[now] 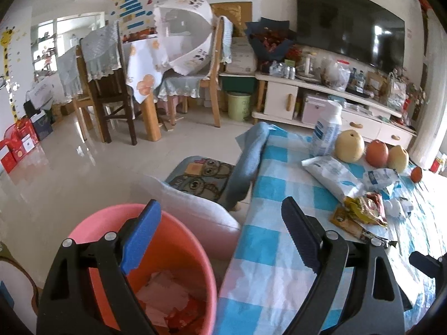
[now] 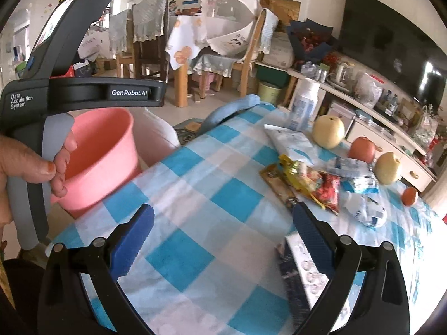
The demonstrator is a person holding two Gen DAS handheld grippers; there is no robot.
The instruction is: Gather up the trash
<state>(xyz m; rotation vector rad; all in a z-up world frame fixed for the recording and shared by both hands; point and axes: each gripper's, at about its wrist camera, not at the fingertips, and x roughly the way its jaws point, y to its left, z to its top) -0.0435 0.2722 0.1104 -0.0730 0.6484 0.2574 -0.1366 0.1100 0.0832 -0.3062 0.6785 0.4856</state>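
Beside the round pink plastic bucket (image 1: 178, 248), the left tool (image 1: 220, 237) is held spread and empty. On the blue-checked tabletop (image 2: 212, 173), right of the bucket, the crumpled yellow-red wrappers (image 2: 304, 181) lie ahead of the spread, empty right tool (image 2: 223, 229), which is judged nearer.

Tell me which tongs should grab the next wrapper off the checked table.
Right. The right tongs hang open over the table, the yellow snack wrapper just ahead. The left tongs straddle the pink bin, farther away.
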